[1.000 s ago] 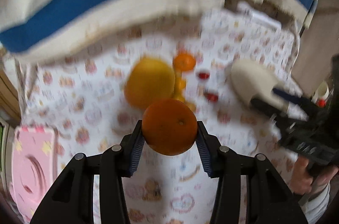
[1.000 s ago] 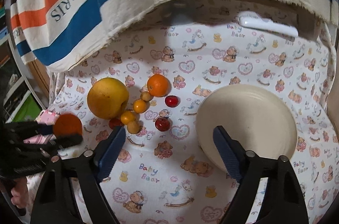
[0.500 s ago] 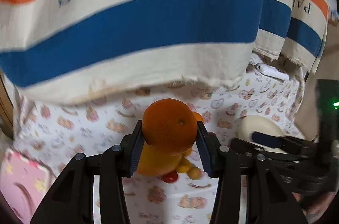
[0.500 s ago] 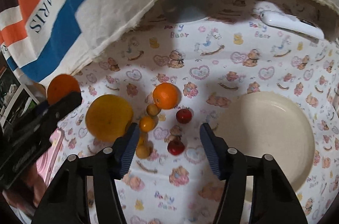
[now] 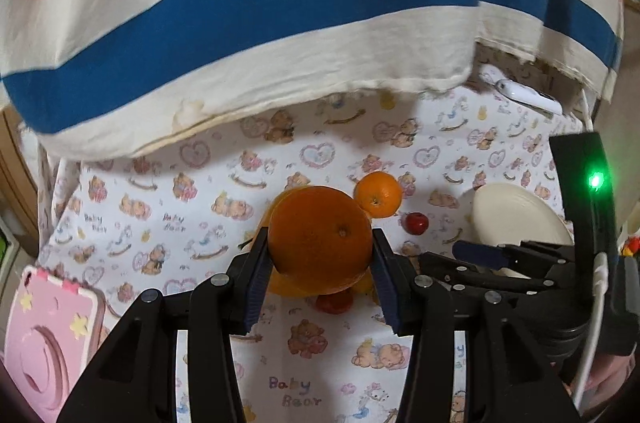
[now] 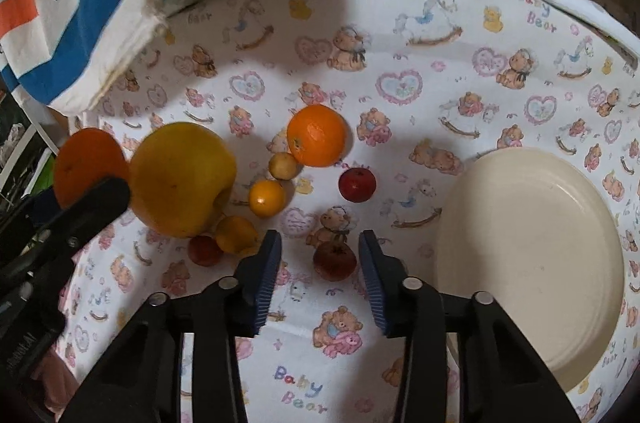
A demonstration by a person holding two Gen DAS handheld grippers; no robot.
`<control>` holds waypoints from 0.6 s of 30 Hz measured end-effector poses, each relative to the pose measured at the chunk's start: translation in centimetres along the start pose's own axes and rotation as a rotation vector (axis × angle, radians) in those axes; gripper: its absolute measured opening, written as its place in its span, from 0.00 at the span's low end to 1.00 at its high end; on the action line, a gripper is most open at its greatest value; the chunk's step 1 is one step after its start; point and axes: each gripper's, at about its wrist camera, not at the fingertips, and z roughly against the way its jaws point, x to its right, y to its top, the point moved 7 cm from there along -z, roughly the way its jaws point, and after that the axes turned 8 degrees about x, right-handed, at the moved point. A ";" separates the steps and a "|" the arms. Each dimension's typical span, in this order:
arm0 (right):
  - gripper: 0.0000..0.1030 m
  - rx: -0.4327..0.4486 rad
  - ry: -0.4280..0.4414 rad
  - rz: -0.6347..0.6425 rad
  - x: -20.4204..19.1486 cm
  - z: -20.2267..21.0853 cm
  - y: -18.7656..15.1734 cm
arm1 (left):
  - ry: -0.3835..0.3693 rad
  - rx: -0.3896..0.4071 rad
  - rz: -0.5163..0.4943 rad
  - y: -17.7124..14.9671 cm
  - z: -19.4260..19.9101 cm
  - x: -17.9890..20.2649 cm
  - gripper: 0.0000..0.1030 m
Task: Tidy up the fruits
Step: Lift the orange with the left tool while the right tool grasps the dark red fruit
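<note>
My left gripper (image 5: 319, 255) is shut on an orange (image 5: 316, 223), held above the bear-print cloth; the same held orange (image 6: 90, 163) shows at the left of the right wrist view. My right gripper (image 6: 320, 239) hangs low over the cloth, its jaws closing around a small dark red fruit (image 6: 334, 260), with gaps still on both sides. Beyond lie a second orange (image 6: 316, 135), a big yellow fruit (image 6: 182, 179), three small yellow-orange fruits (image 6: 266, 198) and two more red fruits (image 6: 357, 184). A cream plate (image 6: 528, 255) sits empty at the right.
A striped cloth printed PARIS (image 5: 240, 3) hangs over the far side of the surface. A pink object (image 5: 44, 335) lies at the left edge. A white oblong device (image 6: 576, 3) rests at the far right. A person's hand shows at the bottom corners.
My right gripper came down and in toward the fruit cluster while its jaws narrowed around the small red fruit. The left gripper shifted and tipped its view a little, orange still gripped.
</note>
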 end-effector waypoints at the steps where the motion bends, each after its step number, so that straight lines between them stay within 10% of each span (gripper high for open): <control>1: 0.37 -0.006 -0.006 0.002 0.1 -0.3 -0.2 | 0.000 -0.005 0.004 -0.1 -0.2 -0.2 0.45; 18: 0.27 -0.054 -0.028 0.025 0.4 -2.3 -1.9 | 0.027 -0.007 0.040 -0.3 -0.7 -1.7 0.45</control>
